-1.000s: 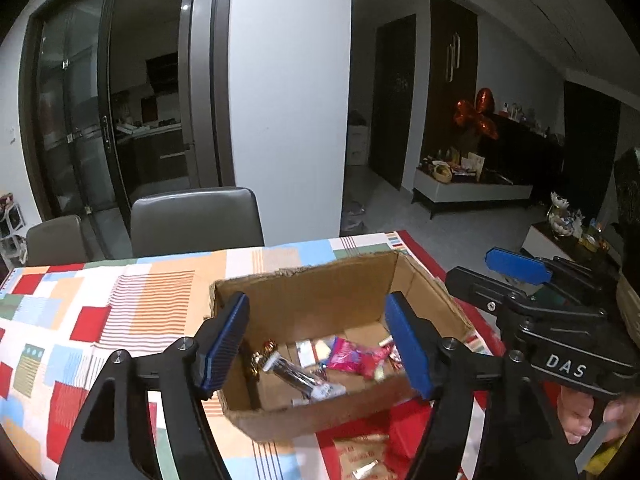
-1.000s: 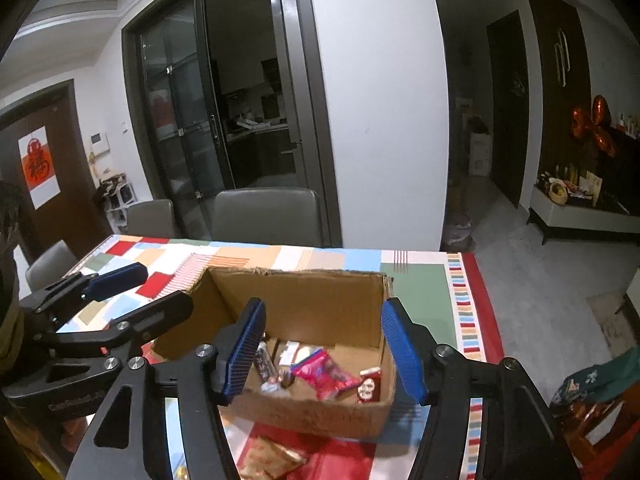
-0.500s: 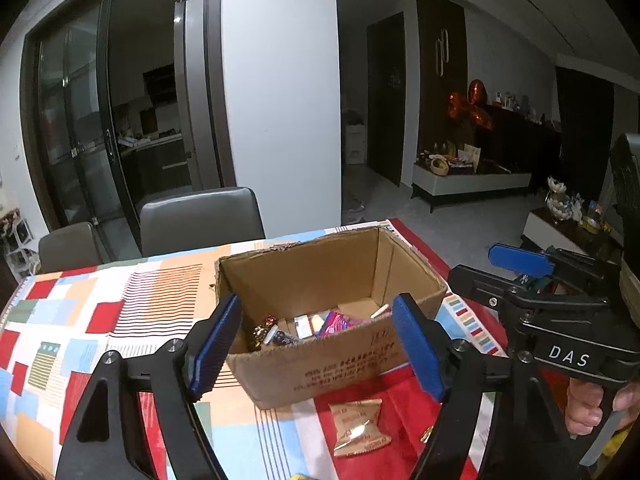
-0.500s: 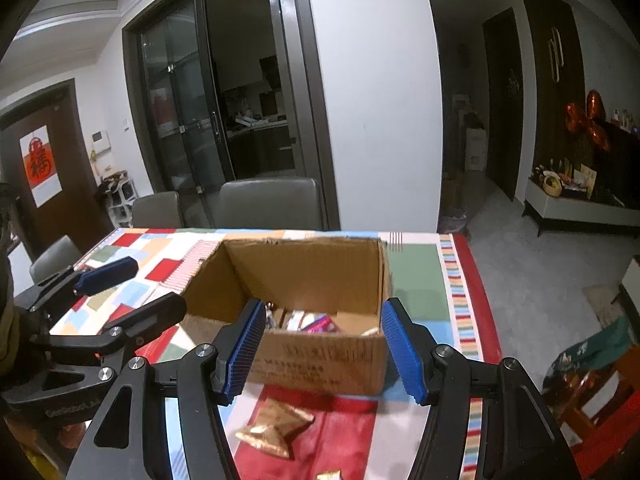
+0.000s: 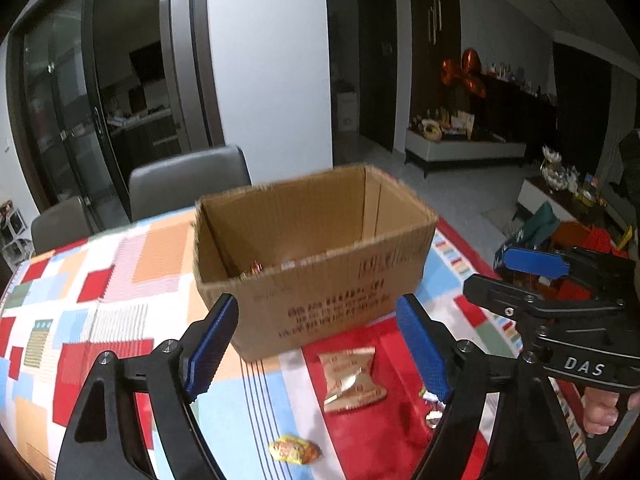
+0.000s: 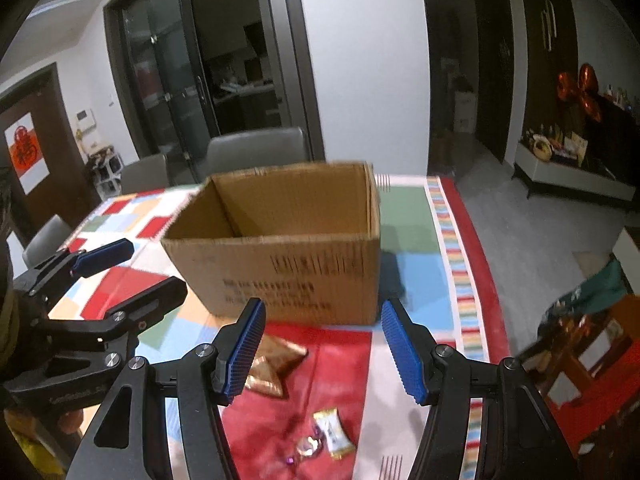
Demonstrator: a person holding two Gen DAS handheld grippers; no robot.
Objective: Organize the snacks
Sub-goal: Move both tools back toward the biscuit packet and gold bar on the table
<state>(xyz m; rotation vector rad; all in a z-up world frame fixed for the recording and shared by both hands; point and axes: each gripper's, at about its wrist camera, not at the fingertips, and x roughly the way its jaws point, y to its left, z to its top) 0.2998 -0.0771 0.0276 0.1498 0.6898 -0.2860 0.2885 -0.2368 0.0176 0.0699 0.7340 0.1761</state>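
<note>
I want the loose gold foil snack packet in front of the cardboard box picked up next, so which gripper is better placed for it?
Probably left. The gold foil snack packet lies between the open left gripper fingers, centred. For the right gripper, the packet sits off behind its left finger.

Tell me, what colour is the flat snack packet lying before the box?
Gold snack packet, clearest in left wrist view.

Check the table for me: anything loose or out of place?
Yes. Several snacks lie outside the cardboard box, on the tablecloth: a gold packet, a yellow-wrapped candy and small wrapped candies. Neither gripper holds anything.
</note>
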